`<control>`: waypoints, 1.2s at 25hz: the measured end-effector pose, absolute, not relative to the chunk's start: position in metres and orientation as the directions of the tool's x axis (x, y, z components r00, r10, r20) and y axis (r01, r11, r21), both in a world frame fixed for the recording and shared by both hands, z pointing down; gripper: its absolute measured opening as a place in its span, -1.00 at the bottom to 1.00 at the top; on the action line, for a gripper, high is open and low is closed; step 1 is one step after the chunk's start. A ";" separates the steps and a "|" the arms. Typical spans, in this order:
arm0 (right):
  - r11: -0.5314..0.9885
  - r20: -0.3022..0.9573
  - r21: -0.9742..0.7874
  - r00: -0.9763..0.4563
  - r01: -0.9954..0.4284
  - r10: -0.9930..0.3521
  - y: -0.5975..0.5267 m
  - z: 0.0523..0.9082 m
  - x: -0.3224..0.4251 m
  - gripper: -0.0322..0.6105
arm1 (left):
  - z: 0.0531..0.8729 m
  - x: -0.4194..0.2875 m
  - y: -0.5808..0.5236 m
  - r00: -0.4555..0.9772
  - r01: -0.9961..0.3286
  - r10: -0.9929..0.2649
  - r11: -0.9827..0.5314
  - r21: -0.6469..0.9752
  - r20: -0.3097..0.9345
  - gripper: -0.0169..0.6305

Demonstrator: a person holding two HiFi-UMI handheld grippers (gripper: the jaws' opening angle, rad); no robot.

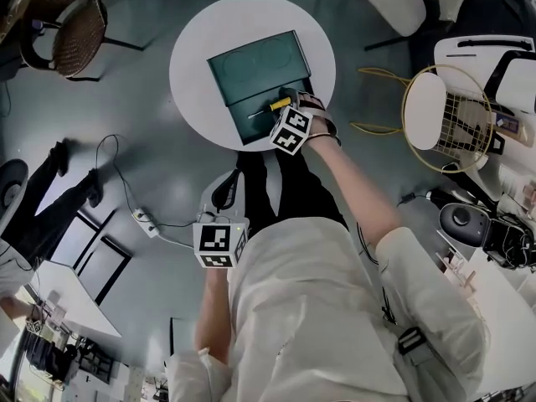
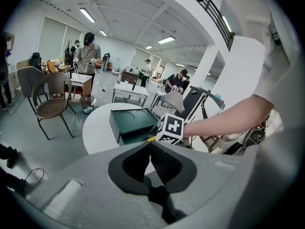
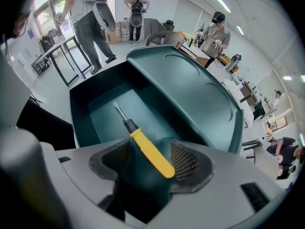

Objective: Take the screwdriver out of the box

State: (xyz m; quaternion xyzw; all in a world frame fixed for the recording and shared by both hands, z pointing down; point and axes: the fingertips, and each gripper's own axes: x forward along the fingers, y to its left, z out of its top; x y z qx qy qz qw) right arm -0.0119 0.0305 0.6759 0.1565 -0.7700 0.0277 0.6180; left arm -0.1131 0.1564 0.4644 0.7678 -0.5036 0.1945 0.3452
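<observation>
Screwdriver position, right gripper view: it lies inside the box, on the floor of the tray. Its yellow handle runs slantwise between the jaws of the right gripper. The metal blade points away, toward the far end of the tray. The jaws stand apart. The butt of the handle is just beside the right-hand pad; the left-hand pad is clear of it, so no grip is made. The lid stands open, tilted back beyond the tray. People and desks show in the room behind.

Left gripper view: the jaws of the left gripper are closed pad to pad, with nothing between them. Ahead is the round white table with the open box on it. The marker cube of the right gripper sits at the box's near right side. A sliver of yellow handle shows just below the cube. A wicker chair stands left of the table.

Head view: the box sits near the middle of the table, lid on the far side, tray on the near side. The right gripper points steeply down over the near right part of the tray, at the handle. The left gripper is held low beside the person's body, well apart from the table. A wire chair stands to the right.
</observation>
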 end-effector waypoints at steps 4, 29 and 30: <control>0.963 0.965 0.147 -0.181 -0.225 -0.189 0.033 0.676 -0.014 -0.18 | 0.465 -0.115 0.158 0.416 -0.908 -0.639 -0.251 0.336 0.646 -0.90; 0.986 0.975 0.164 -0.155 0.017 -0.159 0.046 0.684 -0.019 -0.65 | 0.452 -0.115 0.142 0.386 -0.920 -0.666 -0.227 0.320 0.638 -0.90; 0.986 0.975 0.166 -0.154 0.020 -0.161 0.046 0.684 -0.020 -0.65 | 0.452 -0.116 0.142 0.384 -0.921 -0.667 -0.225 0.319 0.639 -0.90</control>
